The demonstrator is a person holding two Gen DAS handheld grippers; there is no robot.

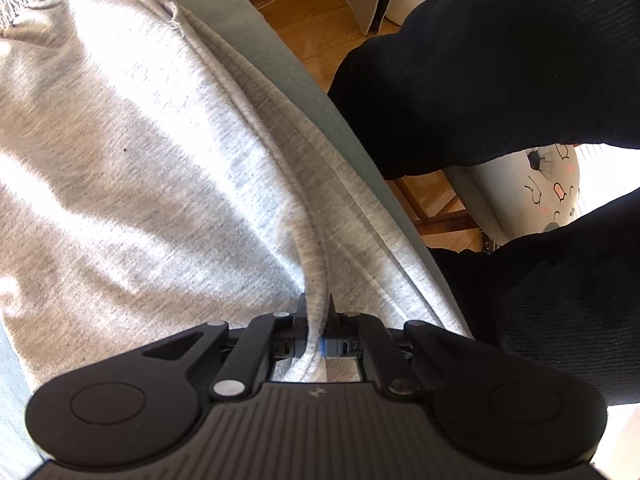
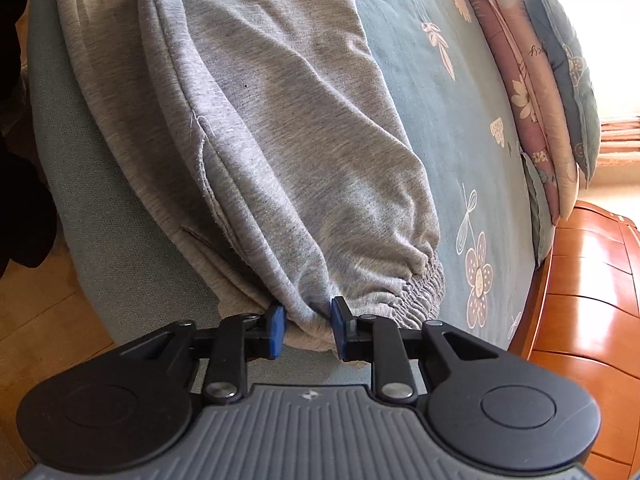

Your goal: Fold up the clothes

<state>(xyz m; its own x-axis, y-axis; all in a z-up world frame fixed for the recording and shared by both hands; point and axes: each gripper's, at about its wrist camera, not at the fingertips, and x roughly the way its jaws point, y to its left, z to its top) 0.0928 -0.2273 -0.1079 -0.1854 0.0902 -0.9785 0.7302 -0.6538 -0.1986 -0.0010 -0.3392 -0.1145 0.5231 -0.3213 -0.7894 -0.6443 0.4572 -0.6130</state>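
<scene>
One pair of grey sweatpants [image 2: 280,128] lies spread along the near edge of a bed covered in a blue-green floral sheet [image 2: 452,128], folded lengthwise so the layers stack one on the other. The gathered elastic waistband [image 2: 416,288] sits at the right gripper's end, bunched into tight ridges.

Two grippers are at work, one at each end of the garment. The left gripper [image 1: 315,320] has its jaws pinched tight on a narrow fold of the grey fabric, which runs up between the fingers and out behind them. The right gripper [image 2: 307,330] has its blue pads [image 2: 275,330] set a little apart, with a gathered corner of the fabric by the waistband bulging between them; the cloth fills the gap and touches both pads, so it looks lightly gripped rather than squeezed hard. In the left wrist view the tips of the right gripper show at the far top edge, on the sweatpants' other end.

Nothing here serves as a container; the garment simply rests on the mattress. Along the far side of the bed I count three cushions or folded quilts [image 2: 532,92] stacked on edge, pink, cream and dark blue. A wooden bed frame [image 2: 592,280] curves round the right. The person's dark sleeves [image 1: 500,60] cross over a wood floor [image 1: 316,28].
</scene>
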